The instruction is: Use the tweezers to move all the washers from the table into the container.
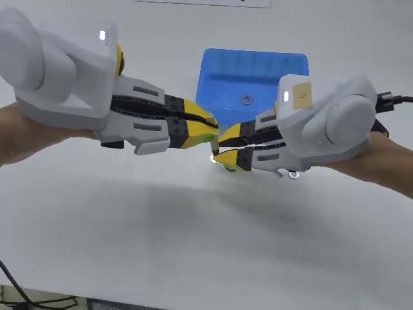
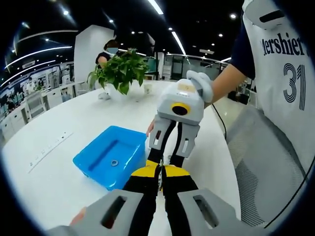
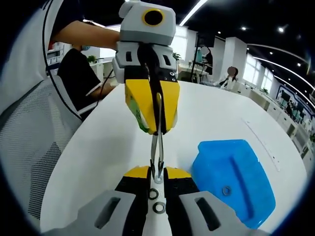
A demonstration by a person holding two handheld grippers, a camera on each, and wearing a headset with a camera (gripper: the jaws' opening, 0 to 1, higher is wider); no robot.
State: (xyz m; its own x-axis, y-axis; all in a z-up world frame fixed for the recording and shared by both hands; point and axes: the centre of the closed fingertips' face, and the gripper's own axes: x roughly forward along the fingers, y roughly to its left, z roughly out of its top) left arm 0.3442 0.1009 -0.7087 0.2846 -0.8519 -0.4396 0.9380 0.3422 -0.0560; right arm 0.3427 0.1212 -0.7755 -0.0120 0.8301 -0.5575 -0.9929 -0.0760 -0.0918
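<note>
On our white tabletop [image 1: 193,232], the blue container [image 1: 271,71] sits toward the far edge with one washer [image 1: 246,99] inside. Our left gripper [image 1: 213,126] clamps the tweezers [image 3: 157,142]. Their tips are almost closed at the loose washers [image 3: 154,193] between our right gripper [image 1: 219,147]'s slightly parted, empty jaws. We cannot tell if the tips grip one.

Open table [image 1: 193,245] nearside; container [image 1: 227,72] just beyond.

Bright, even overhead light washed the white table [image 1: 193,258] in the head view, leaving a soft grey shadow across its middle. Ceiling strip lights [image 2: 156,6] glared in the gripper views; fisheye bending curved their edges, and the blue container [image 1: 226,74] looked sharp.
</note>
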